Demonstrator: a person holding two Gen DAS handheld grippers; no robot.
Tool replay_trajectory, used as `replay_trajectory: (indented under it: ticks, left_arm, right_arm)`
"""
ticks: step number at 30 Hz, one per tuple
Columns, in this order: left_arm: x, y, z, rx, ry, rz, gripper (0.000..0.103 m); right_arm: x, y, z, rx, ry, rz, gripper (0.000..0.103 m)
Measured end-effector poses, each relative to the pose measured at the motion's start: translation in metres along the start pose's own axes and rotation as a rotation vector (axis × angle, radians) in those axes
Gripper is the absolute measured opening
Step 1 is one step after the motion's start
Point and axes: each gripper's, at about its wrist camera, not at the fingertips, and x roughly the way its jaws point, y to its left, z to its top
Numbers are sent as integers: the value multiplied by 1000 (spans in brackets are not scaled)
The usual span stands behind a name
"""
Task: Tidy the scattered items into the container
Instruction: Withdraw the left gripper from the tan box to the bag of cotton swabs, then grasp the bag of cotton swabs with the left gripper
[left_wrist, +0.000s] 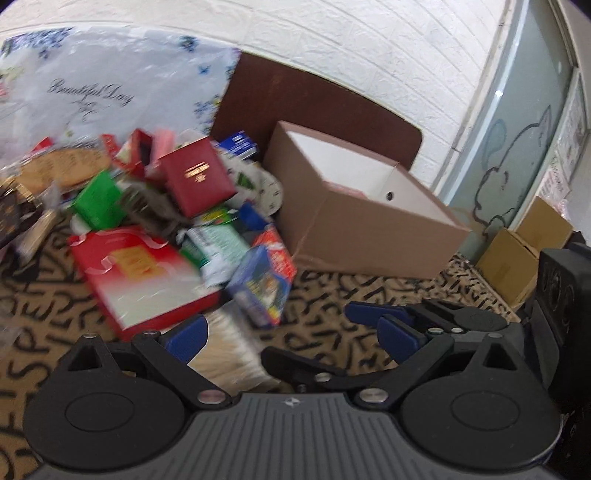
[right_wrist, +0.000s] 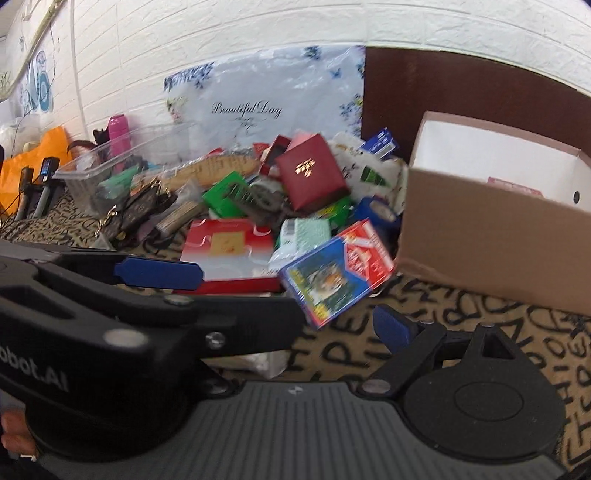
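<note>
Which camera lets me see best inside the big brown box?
The left wrist view. It looks down into the big brown box, showing its white inner walls, with something pink low inside. The right wrist view shows the same box more from the side, cut off by the picture's edge, with only a strip of its inside.

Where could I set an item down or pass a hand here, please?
Bare patterned cloth lies in front of the cardboard box, right of the blue-and-red carton. The box's white interior looks mostly free. Left of the box, the pile is crowded.
</note>
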Motion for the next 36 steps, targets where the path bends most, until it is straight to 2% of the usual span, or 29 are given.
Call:
replay_trajectory:
  ticks: [9,12,20,27,29,36]
  left_arm:
    - [-4,47,-18,-103,35,90,98]
    - [5,53,-17,-122,61,71,89]
    - [24,59,-15,-143,108,39,78]
    - [30,63,-15,-139,127,42,57]
    - [31,66,-15,-147,128,39,56]
    - [35,67,-14,-121,137,32,57]
  right_arm:
    - [18,15,-23,-20,48,31,88]
    - [22,15,-24,-39,47,40,82]
    - [37,15,-22,-64,70,98,70]
    - [43,16,-22,-65,82,155,57]
    - [42,14,-21,-55,86,169,46]
    - [45,10,-22,-18,98,180,46]
